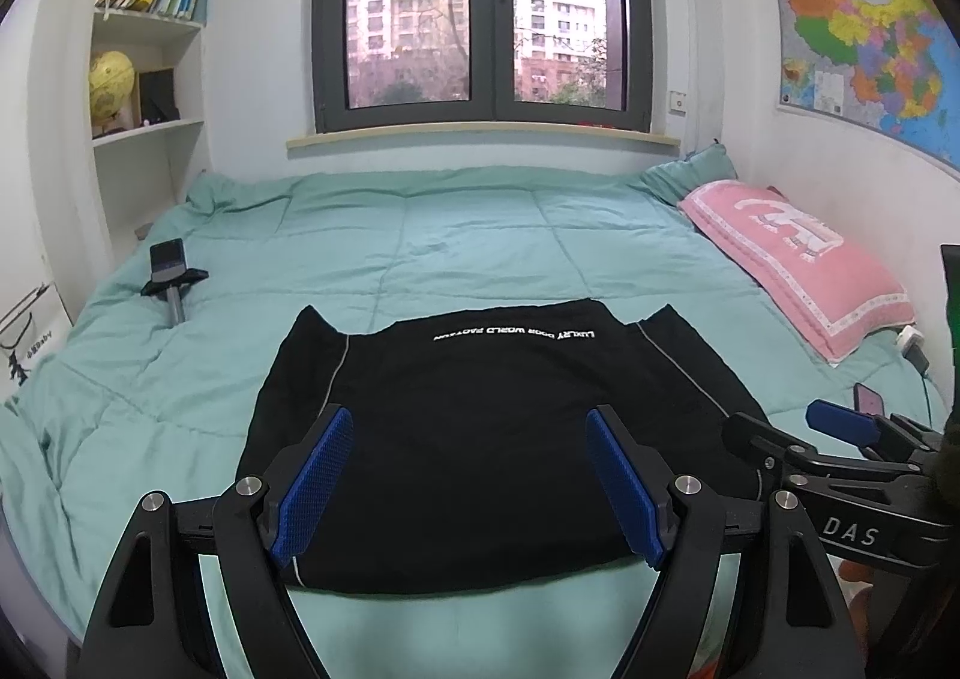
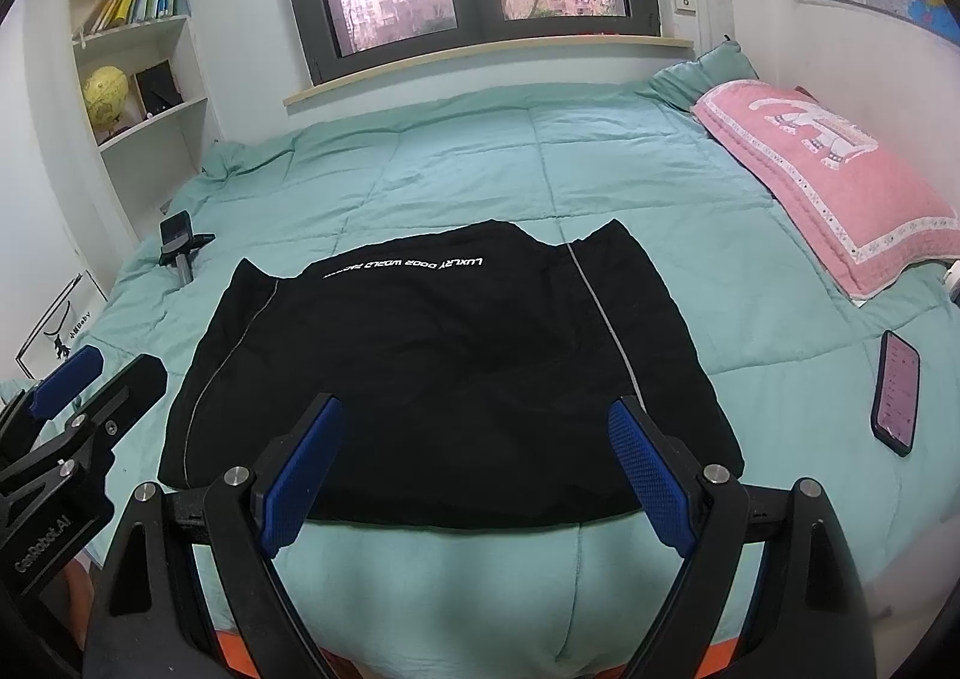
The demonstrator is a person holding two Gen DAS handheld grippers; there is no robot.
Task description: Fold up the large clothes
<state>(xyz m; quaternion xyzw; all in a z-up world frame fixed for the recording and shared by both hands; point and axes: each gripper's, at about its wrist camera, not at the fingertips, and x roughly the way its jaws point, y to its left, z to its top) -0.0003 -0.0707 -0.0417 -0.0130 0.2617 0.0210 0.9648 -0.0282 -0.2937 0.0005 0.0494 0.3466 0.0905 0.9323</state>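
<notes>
A black garment (image 1: 480, 427) with white lettering and grey piping lies folded flat on the teal quilt (image 1: 420, 235), near the bed's front edge; it also shows in the right wrist view (image 2: 444, 373). My left gripper (image 1: 468, 481) is open and empty, held above the garment's near edge. My right gripper (image 2: 474, 475) is open and empty, also above the near edge. The right gripper shows at the right of the left wrist view (image 1: 828, 439), and the left gripper shows at the left of the right wrist view (image 2: 78, 391).
A pink pillow (image 2: 828, 181) lies at the right by the wall. A phone (image 2: 897, 391) lies on the quilt (image 2: 600, 162) right of the garment. A small stand with a phone (image 1: 171, 277) sits at the left. Shelves (image 1: 150, 78) stand at the far left, a window behind.
</notes>
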